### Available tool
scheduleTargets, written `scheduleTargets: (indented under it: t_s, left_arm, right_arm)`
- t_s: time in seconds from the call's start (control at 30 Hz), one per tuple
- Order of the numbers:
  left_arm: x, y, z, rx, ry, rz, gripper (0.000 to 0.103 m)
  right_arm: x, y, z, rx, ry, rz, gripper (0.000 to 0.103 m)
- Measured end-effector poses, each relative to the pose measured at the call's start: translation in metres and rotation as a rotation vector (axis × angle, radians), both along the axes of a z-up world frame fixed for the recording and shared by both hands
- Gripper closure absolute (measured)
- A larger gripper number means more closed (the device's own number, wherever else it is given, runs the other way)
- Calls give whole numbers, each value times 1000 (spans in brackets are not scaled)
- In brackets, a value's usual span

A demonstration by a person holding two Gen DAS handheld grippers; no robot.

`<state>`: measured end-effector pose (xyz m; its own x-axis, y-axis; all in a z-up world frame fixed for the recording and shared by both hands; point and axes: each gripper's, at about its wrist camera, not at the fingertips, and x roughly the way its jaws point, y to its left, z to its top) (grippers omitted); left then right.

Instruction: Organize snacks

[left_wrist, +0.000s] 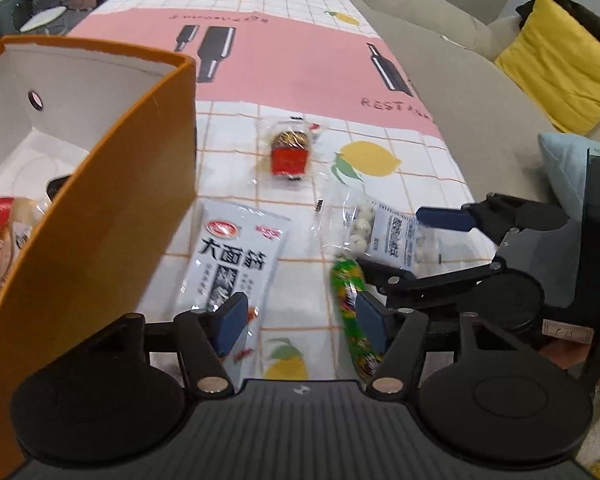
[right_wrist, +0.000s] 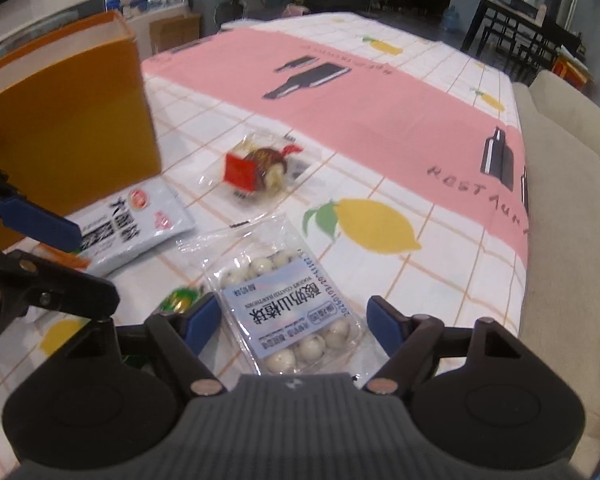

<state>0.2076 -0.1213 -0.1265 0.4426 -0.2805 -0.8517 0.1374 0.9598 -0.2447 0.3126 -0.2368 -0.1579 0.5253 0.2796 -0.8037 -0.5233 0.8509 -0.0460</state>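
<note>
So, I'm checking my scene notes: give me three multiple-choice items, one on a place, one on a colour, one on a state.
1. The pack of white balls lies:
A. in the box
B. between the right gripper's fingers
C. on the sofa

2. The box outside is:
A. orange
B. green
C. black

3. The left gripper's jaws are:
A. clamped on the grey packet
B. shut, empty
C. open

B: the pack sits on the tablecloth between the blue pads.
A: its outer wall is orange.
C: the pads stand apart, pressing nothing.

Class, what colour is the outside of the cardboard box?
Orange outside, seen best from the left wrist view: box.
</note>
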Motion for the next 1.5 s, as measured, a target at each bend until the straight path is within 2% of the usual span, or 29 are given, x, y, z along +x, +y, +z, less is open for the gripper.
scheduleTargets:
  t_s: [0.27, 0.4, 0.47, 0.53, 0.63, 0.73, 0.83, 0.87, 0.9, 1.0, 1.13, 1.27, 1.5]
  left_arm:
    - [-6, -3, -8, -107, 68, 5, 43]
    - [0, -6, -11, -128, 86, 37, 43]
    - [6, -10, -12, -126, 92, 48, 43]
    - [11, -17, -14, -100, 101, 42, 43]
    - [15, -27, -18, -39, 120, 40, 49]
    - [18, -30, -19, -22, 122, 40, 52]
    - [20, -31, -19, -12, 126, 29, 58]
    - [20, -32, -19, -13, 131, 18, 63]
    - [21, -33, -19, -15, 139, 5, 70]
    - [20, -32, -19, -11, 165, -15, 78]
    - [16, -29, -19, 14, 149, -38, 78]
    - [17, -31, -18, 29, 147, -58, 79]
    - [9, -22, -18, -3, 137, -43, 79]
  right_arm:
    - [-22, -9, 7, -1, 188, -154, 33]
    - [-39, -11, 8, -28, 231, -146, 32]
    - [-45, -14, 8, -28, 222, -135, 32]
    - [-46, -16, 10, -34, 173, -134, 32]
    - [-42, -18, 11, -3, 126, -122, 32]
    - [-40, -14, 8, 9, 97, -81, 32]
    - [-38, -8, 6, -21, 46, -41, 32]
    - [-36, -7, 6, -20, 39, -37, 32]
    - [-34, -7, 5, -15, 35, -36, 32]
    - [-29, -10, 3, 14, 46, -50, 33]
    - [-30, -10, 3, 33, 65, -51, 44]
    - [-34, -6, 2, 30, 66, -54, 46]
    - [-41, -4, 4, 26, 95, -89, 47]
